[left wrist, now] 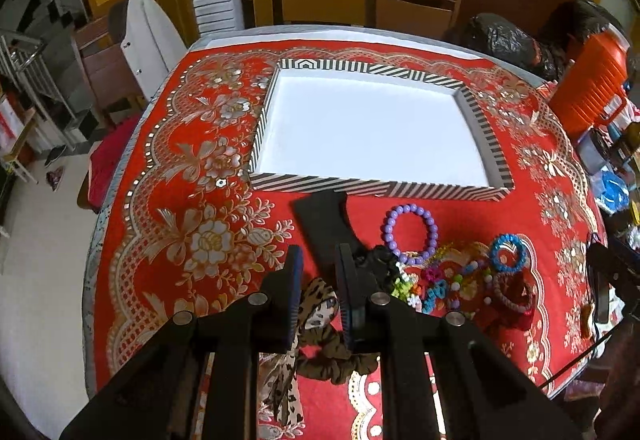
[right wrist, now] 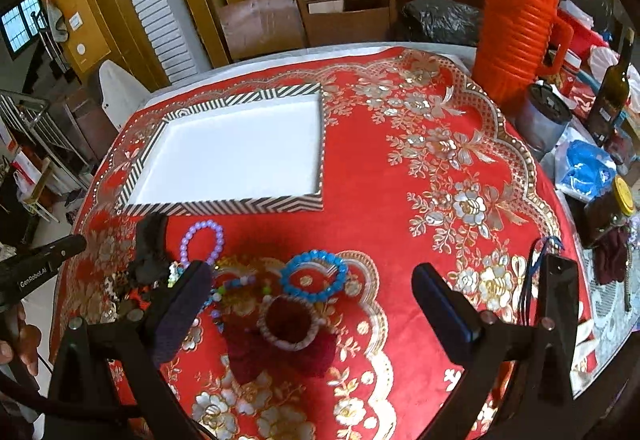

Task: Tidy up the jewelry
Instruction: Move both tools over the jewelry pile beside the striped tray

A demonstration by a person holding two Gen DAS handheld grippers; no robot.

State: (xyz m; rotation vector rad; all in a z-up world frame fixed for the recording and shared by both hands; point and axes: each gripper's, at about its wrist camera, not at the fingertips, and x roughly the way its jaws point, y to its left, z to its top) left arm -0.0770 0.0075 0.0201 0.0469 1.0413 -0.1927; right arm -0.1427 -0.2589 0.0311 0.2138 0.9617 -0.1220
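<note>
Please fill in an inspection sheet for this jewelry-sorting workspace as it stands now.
Surface: red floral tablecloth.
Job's things: striped tray, nothing in it; purple bead bracelet, blue bracelet and mixed pile beside it.
Clutter: orange jug, bottle, jar.
Tongs: left tongs nearly shut over a leopard scrunchie; grip unclear. Right tongs open, holding nothing.
Cables: black cable at table edge.
Surroundings: wooden chairs.
</note>
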